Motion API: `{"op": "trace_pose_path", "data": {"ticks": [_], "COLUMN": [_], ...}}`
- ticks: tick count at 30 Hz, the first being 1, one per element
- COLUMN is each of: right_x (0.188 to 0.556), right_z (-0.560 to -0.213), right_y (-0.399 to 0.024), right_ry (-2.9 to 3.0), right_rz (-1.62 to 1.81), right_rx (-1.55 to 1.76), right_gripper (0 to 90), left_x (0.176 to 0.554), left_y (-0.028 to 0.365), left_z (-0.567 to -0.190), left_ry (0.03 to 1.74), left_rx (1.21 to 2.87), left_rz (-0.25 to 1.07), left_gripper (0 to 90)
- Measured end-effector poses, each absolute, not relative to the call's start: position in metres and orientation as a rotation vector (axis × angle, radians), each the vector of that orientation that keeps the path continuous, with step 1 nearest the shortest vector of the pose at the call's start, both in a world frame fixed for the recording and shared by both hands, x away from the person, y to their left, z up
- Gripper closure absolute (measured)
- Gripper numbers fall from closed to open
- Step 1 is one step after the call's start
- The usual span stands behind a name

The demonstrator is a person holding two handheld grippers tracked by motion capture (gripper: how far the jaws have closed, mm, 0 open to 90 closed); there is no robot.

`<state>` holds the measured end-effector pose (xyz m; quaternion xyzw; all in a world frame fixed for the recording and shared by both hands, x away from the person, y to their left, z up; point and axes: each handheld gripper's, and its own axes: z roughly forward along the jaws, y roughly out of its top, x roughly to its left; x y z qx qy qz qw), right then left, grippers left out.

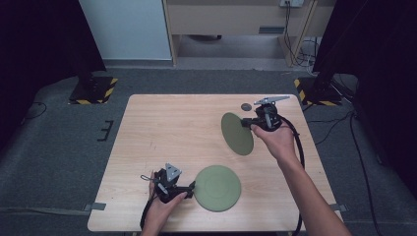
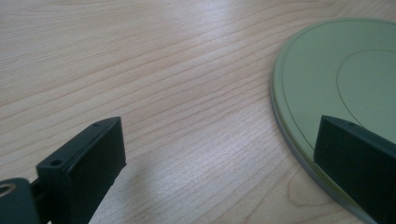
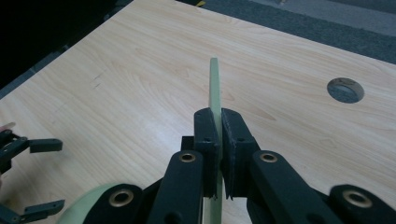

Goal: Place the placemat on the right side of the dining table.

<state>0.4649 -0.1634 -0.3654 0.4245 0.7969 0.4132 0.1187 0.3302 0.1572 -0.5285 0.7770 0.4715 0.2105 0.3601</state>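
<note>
Nearest the camera in the high view, the left hand-held gripper (image 1: 191,187) is held low over the tabletop (image 1: 162,128) with its jaws spread, one black finger (image 2: 86,158) to one side and the other riding just above the rim of a flat green plate (image 1: 218,188) that lies on the wood by the near edge; nothing is pinched there yet. Farther off, a second green plate (image 1: 237,133) is carried clear of the wood, tilted nearly on edge, with its rim clamped between the pressed-together jaws of the right hand-held gripper (image 3: 220,135). Both plates are judged to be thin, stiff and fairly light, probably of smooth moulded plastic, so a slick surface and little give under the pads are to be expected. Since the lifted plate is held at one spot on its rim, it could swing or slip if moved sharply; a firm bite well in from the edge is advised. For the lying plate, the rim is the only purchase, and one finger would have to be slid beneath it. A round hole (image 3: 345,90) is seen in the tabletop beyond
</note>
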Motion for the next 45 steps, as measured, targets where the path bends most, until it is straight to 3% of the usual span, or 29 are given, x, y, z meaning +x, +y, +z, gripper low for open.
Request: {"op": "trace_pose_path", "data": {"ticks": [23, 45], "right_x": [0.503, 0.518], "right_z": [-0.352, -0.358], "right_y": [-0.174, -0.174], "right_ry": [2.206, 2.162], "right_rz": [1.148, 1.11], "right_rx": [1.34, 1.362], "right_gripper": [86.1, 86.1], "left_x": [0.34, 0.343], "left_y": [0.195, 0.202], "left_z": [-0.527, -0.529], "left_ry": [1.357, 1.38], "left_rx": [1.936, 1.935], "left_rz": [0.574, 0.583], "left_gripper": [1.9, 2.0]}}
